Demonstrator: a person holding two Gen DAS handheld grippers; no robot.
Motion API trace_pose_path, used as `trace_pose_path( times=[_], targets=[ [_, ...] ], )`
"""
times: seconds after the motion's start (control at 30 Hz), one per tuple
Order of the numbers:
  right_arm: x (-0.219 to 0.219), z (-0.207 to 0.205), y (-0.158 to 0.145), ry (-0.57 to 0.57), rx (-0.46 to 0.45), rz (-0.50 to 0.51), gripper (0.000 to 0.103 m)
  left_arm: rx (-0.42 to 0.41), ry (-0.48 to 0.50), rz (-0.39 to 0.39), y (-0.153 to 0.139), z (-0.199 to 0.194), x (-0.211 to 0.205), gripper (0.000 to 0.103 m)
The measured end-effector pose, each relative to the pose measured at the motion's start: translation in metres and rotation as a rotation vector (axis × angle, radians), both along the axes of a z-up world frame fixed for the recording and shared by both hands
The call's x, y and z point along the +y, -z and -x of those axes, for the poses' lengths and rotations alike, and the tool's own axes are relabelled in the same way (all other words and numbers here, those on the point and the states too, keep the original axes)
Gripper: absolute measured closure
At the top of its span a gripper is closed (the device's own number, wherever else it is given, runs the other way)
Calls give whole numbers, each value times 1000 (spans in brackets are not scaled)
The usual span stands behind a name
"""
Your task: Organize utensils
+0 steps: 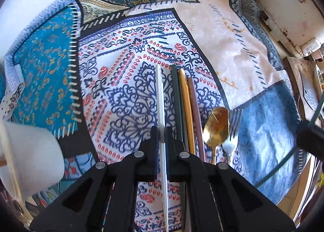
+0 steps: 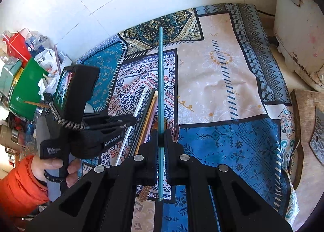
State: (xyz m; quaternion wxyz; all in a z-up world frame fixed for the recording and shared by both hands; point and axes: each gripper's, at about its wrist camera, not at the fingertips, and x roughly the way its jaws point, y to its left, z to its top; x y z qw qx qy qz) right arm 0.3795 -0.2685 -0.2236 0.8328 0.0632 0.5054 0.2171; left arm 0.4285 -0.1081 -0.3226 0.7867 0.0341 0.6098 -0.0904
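My left gripper is shut on a white chopstick that points away over the patterned cloth. Just right of it lie a dark green chopstick, a yellow one and a brown one, side by side. A gold spoon and a silver fork lie right of them. My right gripper is shut on a teal chopstick, held above the row of chopsticks. The left gripper shows at the left in the right wrist view.
A white paper roll stands at the left. A glass rim and a wooden board are at the right. A worn white appliance stands at the back right. A green bin and clutter sit far left.
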Motion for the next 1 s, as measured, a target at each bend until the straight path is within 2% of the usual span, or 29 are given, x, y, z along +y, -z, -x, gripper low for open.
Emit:
trace_pose_path(
  times=[0.17, 0.33, 0.9, 1.0],
  targets=[
    [3, 3, -9, 1, -36, -1, 98, -64, -31, 24, -24, 21, 10, 99],
    [5, 5, -19, 3, -64, -11, 98, -166, -51, 41, -60, 44, 20, 99],
    [42, 14, -63, -63, -178, -3, 98, -453, -156, 99, -163, 82, 66, 103],
    [51, 13, -72, -72, -203, -2, 98, -477, -162, 124, -178, 85, 77, 103]
  ],
)
